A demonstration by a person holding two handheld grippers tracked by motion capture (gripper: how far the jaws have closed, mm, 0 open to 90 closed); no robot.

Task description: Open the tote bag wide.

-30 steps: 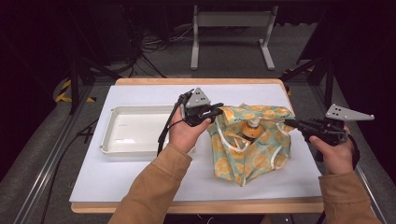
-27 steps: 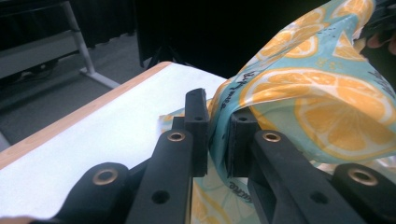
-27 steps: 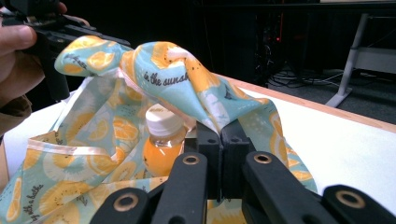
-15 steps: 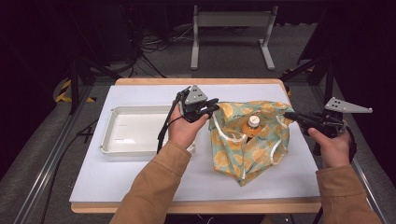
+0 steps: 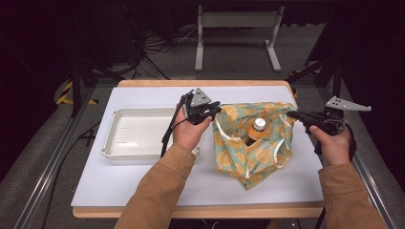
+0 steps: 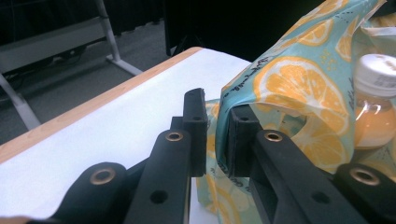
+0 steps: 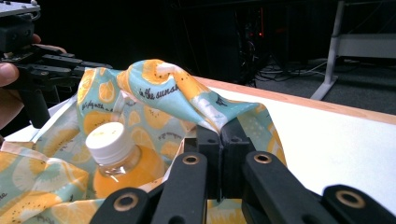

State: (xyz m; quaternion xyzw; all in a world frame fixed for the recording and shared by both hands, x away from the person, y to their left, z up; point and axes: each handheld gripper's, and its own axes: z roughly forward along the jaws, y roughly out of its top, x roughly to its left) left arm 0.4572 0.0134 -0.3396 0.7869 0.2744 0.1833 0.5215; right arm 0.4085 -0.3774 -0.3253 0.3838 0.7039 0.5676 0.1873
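A teal cloth bag printed with orange slices sits on the white table, its mouth stretched open between my two grippers. An orange drink bottle with a white cap stands upright inside it. My left gripper is shut on the bag's left rim; the left gripper view has the hem between the pads of that gripper, with the bottle just beyond. My right gripper is shut on the right rim. The fabric rises from its jaws, above the bottle.
An empty white tray lies left of the bag, under my left forearm. The table's wooden edge runs along the front. Metal rails flank the table and a grey stand is on the floor behind it.
My left hand has sunk a little and my right hand has shifted slightly away along the table. Both stay shut on the bag's rim, and the bottle stays inside.
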